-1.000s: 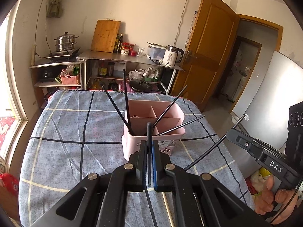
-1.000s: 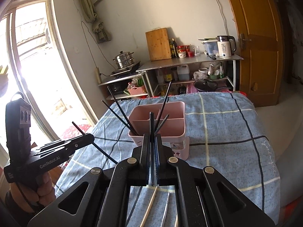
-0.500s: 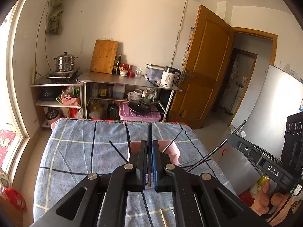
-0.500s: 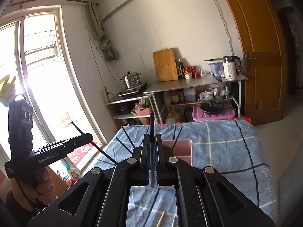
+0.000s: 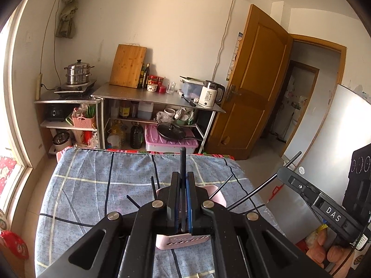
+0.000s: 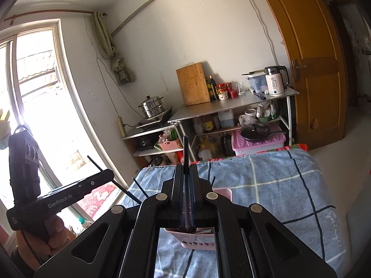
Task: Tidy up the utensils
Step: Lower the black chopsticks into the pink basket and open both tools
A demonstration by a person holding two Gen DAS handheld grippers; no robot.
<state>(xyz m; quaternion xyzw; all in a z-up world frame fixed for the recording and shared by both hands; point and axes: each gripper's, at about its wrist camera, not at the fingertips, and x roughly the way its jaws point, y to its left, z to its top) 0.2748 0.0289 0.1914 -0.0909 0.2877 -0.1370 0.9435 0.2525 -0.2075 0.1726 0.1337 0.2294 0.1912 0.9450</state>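
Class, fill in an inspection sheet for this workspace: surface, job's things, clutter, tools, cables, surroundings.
Surface: blue checked cloth over the table.
Job's things: pink utensil caddy with black chopsticks leaning out of it.
Clutter: nothing seen on the cloth.
Tools: left tool shut on an upright black chopstick; right tool shut on another black chopstick.
Cables: wall cord to a power strip.
Surroundings: steel shelves, kettle, cutting board, open wooden door.

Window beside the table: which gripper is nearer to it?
Left. The left gripper sits on the window side, off the table's edge; the right gripper is over the pink caddy, farther toward the door. Each grips a black chopstick.
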